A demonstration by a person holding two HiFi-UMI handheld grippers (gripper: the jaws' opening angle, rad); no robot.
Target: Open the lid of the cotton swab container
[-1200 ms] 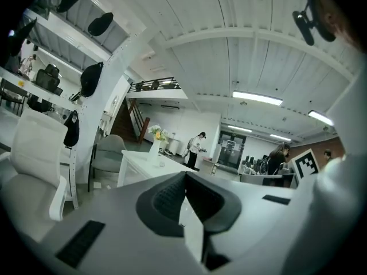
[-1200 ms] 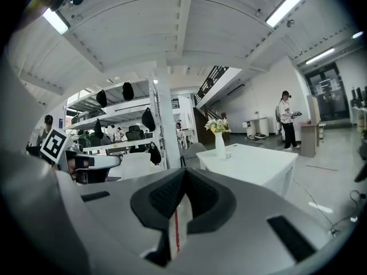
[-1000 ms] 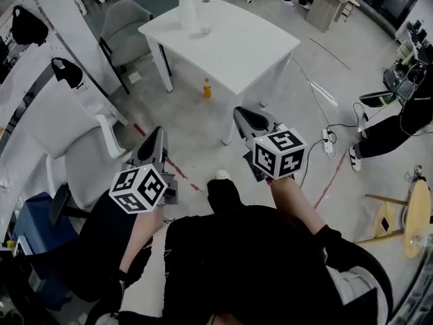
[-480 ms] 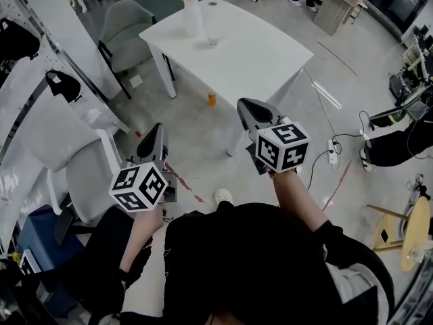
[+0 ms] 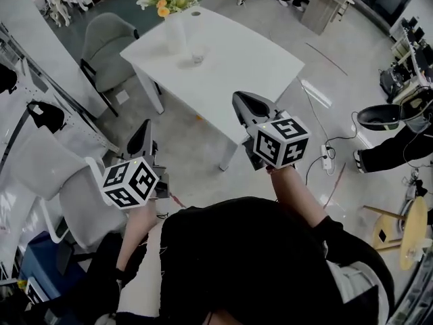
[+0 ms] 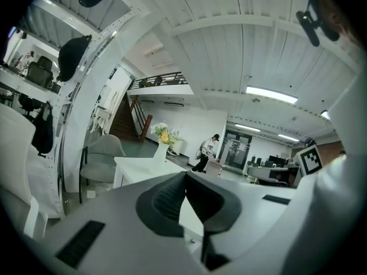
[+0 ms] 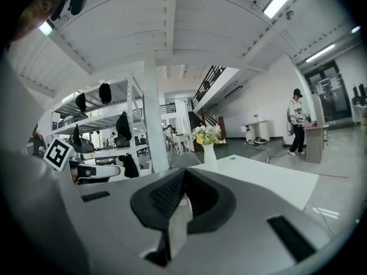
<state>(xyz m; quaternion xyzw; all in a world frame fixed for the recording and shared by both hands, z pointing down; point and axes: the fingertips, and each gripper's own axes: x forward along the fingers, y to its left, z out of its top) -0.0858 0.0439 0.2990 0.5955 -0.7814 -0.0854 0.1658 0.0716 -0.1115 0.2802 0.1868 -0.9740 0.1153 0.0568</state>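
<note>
- Head view is showing me a white table (image 5: 230, 66) standing ahead on the grey floor.
- I'm seeing a grey chair (image 5: 108, 42) sitting at the table's far left side.
- I'm holding the left gripper (image 5: 145, 127) over the floor, short of the table. In the left gripper view its jaws are pressing together with nothing between them.
- I'm pointing the right gripper (image 5: 238, 100) at the table's near edge, and its jaws are meeting too, empty.
- A vase (image 5: 174, 32) of flowers is standing at the table's far end.
- The container (image 5: 197, 57), small and clear, is sitting on the table just beside the vase, well apart from both grippers. I'm finding its lid too small to make out.
</note>
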